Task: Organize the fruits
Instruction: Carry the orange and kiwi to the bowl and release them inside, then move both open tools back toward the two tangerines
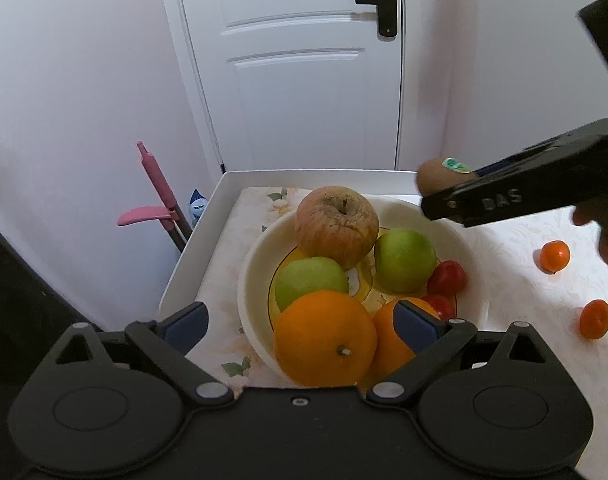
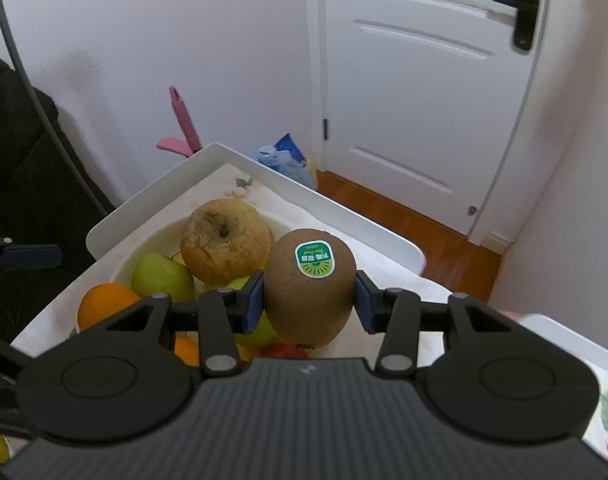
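Already crowded: bowl (image 1: 247,280) heaped with apples and oranges. Kiwi (image 2: 310,288) pinched by right gripper (image 2: 308,300) above bowl's far side. Left gripper (image 1: 299,322) spread, empty. Likely to roll off wrinkled apple (image 1: 338,230) (rounded, unsteady perch) onto table.

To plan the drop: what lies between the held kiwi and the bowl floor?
In the right wrist view, a green apple and red fruit lie below the kiwi.

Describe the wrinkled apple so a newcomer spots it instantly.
Find the cream bowl on the floral cloth. The wrinkled apple sits topmost on the pile, toward the door. Unlike the smooth green apples and oranges, it is brownish and shrivelled.
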